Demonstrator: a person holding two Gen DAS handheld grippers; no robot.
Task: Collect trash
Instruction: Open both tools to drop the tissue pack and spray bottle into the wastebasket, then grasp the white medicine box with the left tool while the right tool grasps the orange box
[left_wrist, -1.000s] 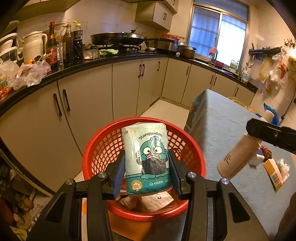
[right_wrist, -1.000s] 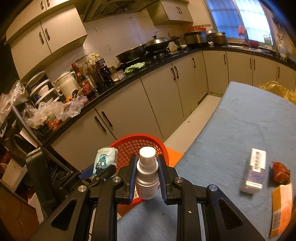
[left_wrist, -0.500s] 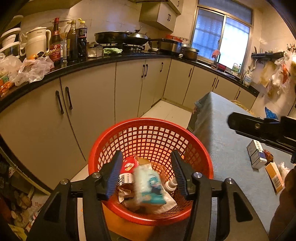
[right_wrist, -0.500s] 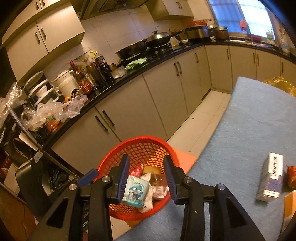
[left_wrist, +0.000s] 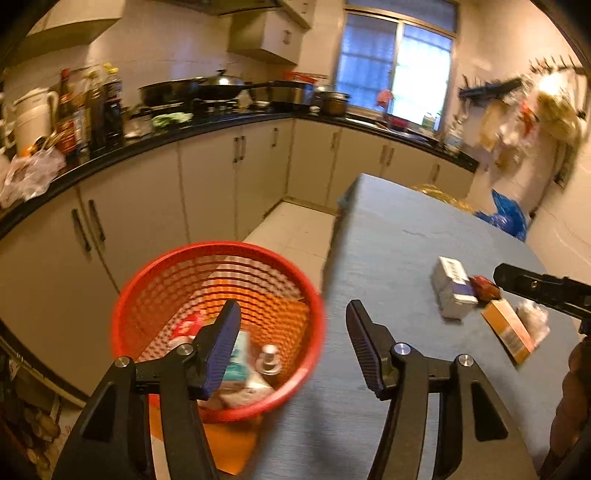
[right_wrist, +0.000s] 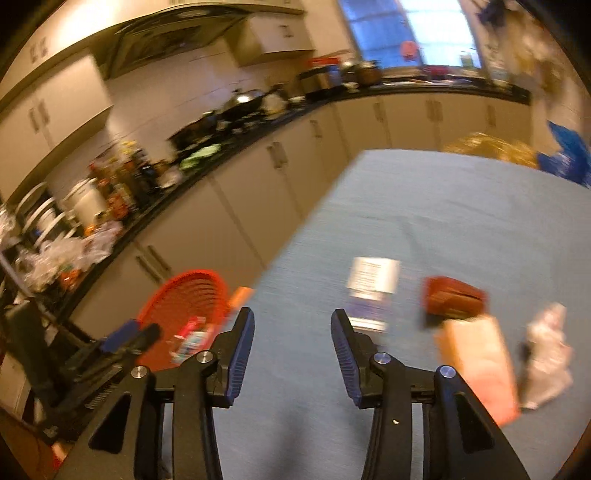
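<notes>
Currently both jaws have just been opening and stand empty. Right gripper (right_wrist: 292, 345): white-and-purple rectangular carton (right_wrist: 371, 291) lies just ahead; approach squarely. Left gripper (left_wrist: 291, 334) overhangs the red plastic mesh basket (left_wrist: 207, 258).

1. Left gripper (left_wrist: 291, 343): jaws apart, nothing between the pads; they have just been opening. It points forward and downward.
2. Right gripper (right_wrist: 292, 350): jaws apart and empty, likewise just opening; tilted downward.
3. Right gripper's black finger shows at the left view's right edge.
</notes>
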